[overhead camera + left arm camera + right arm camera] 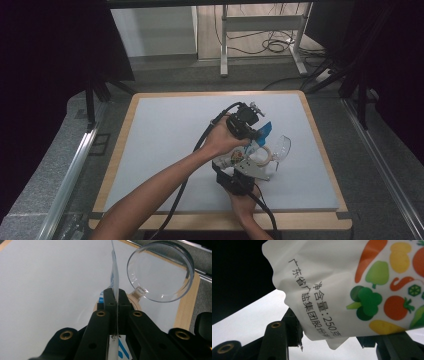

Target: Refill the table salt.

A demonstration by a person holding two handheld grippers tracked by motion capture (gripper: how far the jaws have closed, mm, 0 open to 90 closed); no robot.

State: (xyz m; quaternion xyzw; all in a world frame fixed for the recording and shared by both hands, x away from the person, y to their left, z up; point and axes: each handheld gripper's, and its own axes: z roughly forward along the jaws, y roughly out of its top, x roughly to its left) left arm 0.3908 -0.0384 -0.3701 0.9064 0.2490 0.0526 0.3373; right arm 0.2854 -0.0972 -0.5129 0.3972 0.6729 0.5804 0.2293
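A white pouch point(233, 159) printed with vegetables point(337, 290) is held up over the white table top point(165, 140) between both grippers. My left gripper point(259, 132) is shut on the pouch's thin blue-and-white top edge point(115, 277), its jaws pressed flat together point(115, 293). My right gripper point(239, 167) comes from the near edge and is shut on the pouch's lower part; its jaws point(332, 332) stand on either side of the bottom corner. Just to the right is a clear round cup point(282, 146) point(160, 272) with a wooden ring point(262, 155) point(136, 303) next to it.
The table has a wooden rim point(320, 150) close to the right of the cup. Black cables trail from both grippers toward the near edge. Behind the table are a desk frame point(260, 30) and floor cables.
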